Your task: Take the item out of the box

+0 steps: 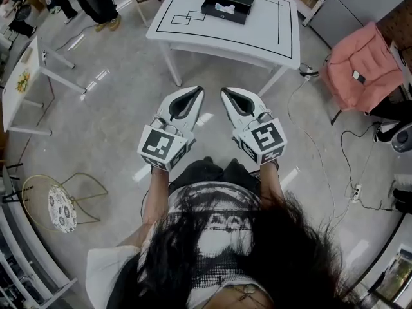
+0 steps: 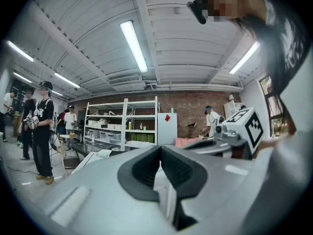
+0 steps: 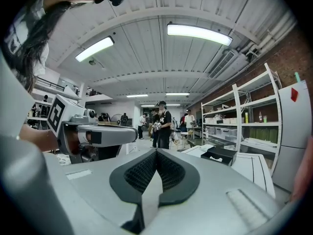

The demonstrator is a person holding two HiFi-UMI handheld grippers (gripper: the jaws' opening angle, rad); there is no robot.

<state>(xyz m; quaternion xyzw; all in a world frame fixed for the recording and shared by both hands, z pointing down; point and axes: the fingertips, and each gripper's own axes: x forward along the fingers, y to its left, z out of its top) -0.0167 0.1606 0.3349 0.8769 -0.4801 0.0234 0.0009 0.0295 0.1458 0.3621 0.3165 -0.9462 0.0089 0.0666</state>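
An open black box point(image 1: 228, 2) sits at the far side of a white table point(image 1: 270, 40), with a white item point(image 1: 225, 8) inside it. The same box point(image 3: 221, 154) shows on the table in the right gripper view. My left gripper point(image 1: 195, 91) and right gripper point(image 1: 226, 92) are held side by side in front of my body, over the floor and well short of the table. Both have their jaws closed together with nothing between them. The right gripper point(image 2: 222, 141) appears beside the left one in the left gripper view.
Black lines mark rectangles on the table top point(image 1: 187, 18). A pink padded chair point(image 1: 360, 66) stands to the right, cables point(image 1: 322, 166) trail on the floor. Another white table point(image 1: 26, 82) is at left, a wire stool point(image 1: 61, 205) at lower left. People point(image 3: 161, 124) stand by shelving point(image 2: 122, 126).
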